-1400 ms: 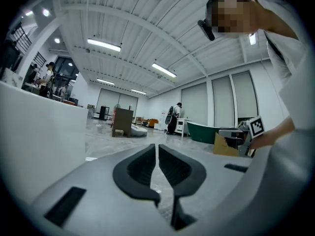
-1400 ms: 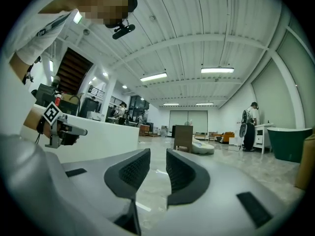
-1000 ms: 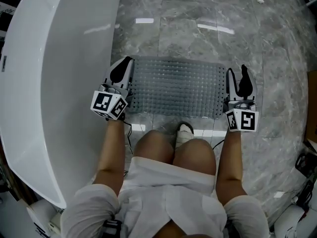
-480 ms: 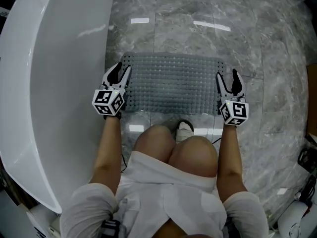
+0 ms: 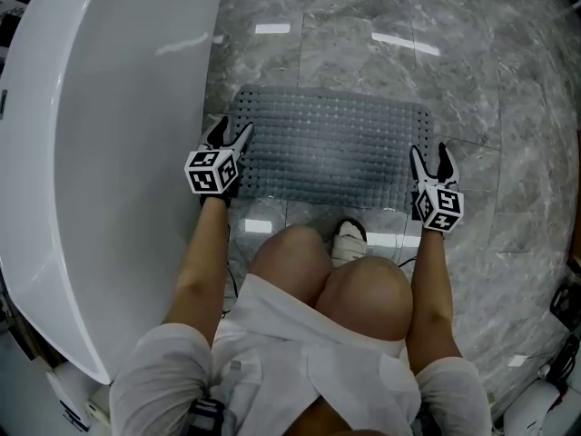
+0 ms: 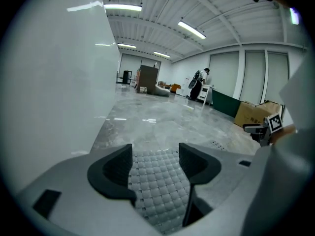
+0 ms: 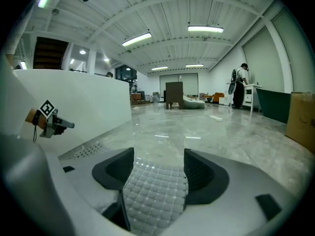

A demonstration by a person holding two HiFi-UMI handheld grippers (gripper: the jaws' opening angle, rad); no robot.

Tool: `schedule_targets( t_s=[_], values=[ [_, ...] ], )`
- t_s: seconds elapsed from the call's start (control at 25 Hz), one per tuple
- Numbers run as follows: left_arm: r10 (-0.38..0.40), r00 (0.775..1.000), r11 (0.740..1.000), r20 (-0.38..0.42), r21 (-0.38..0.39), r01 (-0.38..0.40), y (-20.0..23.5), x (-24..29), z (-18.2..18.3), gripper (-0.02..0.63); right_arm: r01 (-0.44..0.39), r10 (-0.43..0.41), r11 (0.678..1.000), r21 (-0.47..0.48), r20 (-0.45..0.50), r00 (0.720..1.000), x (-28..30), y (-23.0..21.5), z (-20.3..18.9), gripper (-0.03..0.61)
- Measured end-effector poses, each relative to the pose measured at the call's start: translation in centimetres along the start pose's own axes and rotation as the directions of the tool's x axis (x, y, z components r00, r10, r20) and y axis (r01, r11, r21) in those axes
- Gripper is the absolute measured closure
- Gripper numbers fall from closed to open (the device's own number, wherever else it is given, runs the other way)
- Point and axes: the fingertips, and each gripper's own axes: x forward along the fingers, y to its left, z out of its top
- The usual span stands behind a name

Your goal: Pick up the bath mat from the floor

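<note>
In the head view, the bath mat [image 5: 331,148] lies flat on the grey stone floor [image 5: 363,25], with its left end just beside the white bathtub [image 5: 118,153]. The left gripper [image 5: 232,131] is at the near left corner of the mat and the right gripper [image 5: 428,153] is at the near right corner. A shoe [image 5: 348,239] stands near the front edge, but it seems not to be on the mat.

In the left gripper view, the jaws have just been opening and now stand apart. The mat's bumpy surface [image 6: 157,195] shows in the gap between them, and the pads do not press on it.

In the right gripper view it is the same. The jaws have just been opening and are released, with the mat [image 7: 155,195] in the gap but not pinched.

I think the step in hand is to take both corners. Because the mat is flat and probably soft, each gripper should slide one jaw under the edge before it closes. Both should then close together and lift evenly, so the mat does not hang to one side. The left one should also keep off the tub wall.
</note>
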Motion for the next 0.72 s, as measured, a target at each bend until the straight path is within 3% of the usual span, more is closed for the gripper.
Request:
schedule_targets(
  t_s=[0.12,0.2,0.4,0.72],
  values=[
    [0.015,0.996,1.000,-0.084,-0.001,-0.015,0.7,1.1,-2.4,0.308,0.010,-0.006,1.000,0.029,-0.111,0.994,0.8,-1.1,-3.6,0.264],
    [0.032,0.988,0.999,-0.152,0.015,-0.030,1.6,1.6,-4.2,0.302,0.021,-0.006,0.998,0.067,-0.225,0.974,1.3,-1.7,-6.9,0.258],
    [0.046,0.946,0.999,-0.320,0.000,-0.049,3.7,2.8,-8.8,0.271,0.074,-0.003,0.990,0.124,-0.490,0.872,1.2,-3.9,-14.5,0.253],
    [0.048,0.864,0.998,-0.501,-0.004,-0.057,4.4,3.5,-14.1,0.215,0.080,0.043,0.985,0.153,-0.668,0.743,0.3,-5.6,-20.1,0.208]
  ],
)
